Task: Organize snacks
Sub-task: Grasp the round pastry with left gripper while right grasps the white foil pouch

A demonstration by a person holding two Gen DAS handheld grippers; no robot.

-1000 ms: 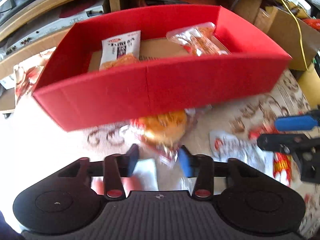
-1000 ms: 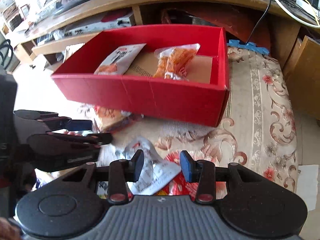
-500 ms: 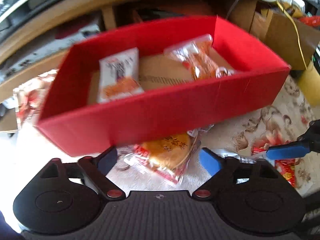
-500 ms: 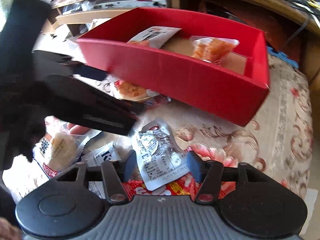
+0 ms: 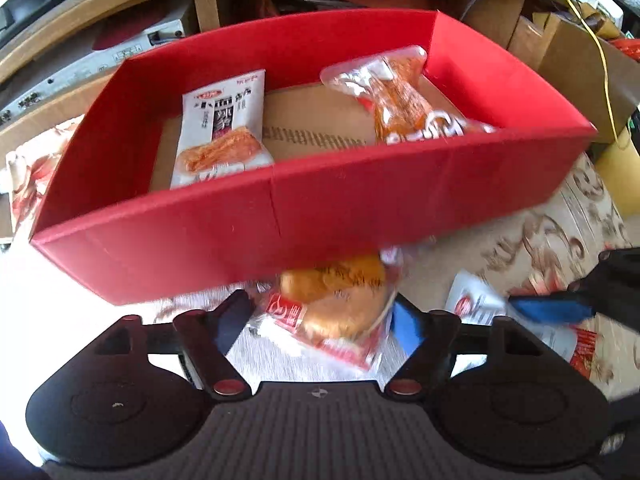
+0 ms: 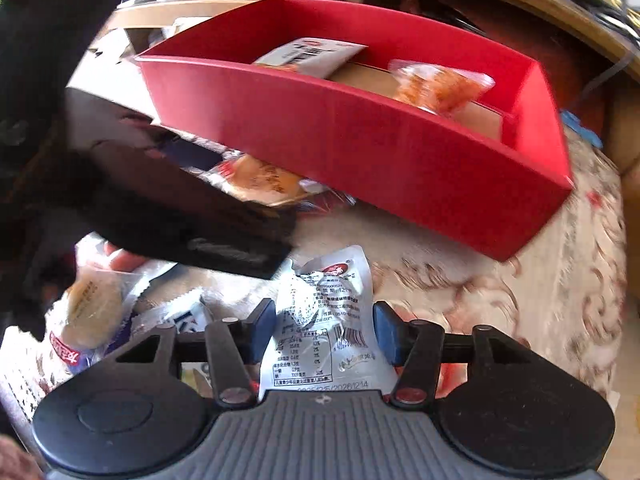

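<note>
Bun packet [image 5: 334, 306]: a round golden bun in crinkly clear film with a red printed edge, lying on the cloth just under the red box's near wall, at six o'clock from the box.
Left gripper [image 5: 316, 326]: half-open, its jaws have just been closing in; the bun packet sits between the blue pads, and I can't tell through the blur whether they touch the film.
Silver pouch [image 6: 326, 320]: a flat, creased foil pouch with small black print, lying on the cloth at six o'clock from the box in the right wrist view.
Right gripper [image 6: 325, 330]: narrow, jaws just closing, pads standing either side of the pouch; no pinch in the foil shows.
Red box [image 5: 280, 236]: a long, shallow tray of matte red card with a brown cardboard floor.
White packet [image 5: 222, 128]: smooth and rectangular, in the box's left half.
Orange packet [image 5: 400, 98]: clear, glossy and lumpy, in the right half.
Cloth [image 6: 540, 280]: beige fabric with brown scrolls and red flowers.
Second bun [image 6: 90, 308]: pale, in clear wrap, at nine o'clock from the pouch.
</note>
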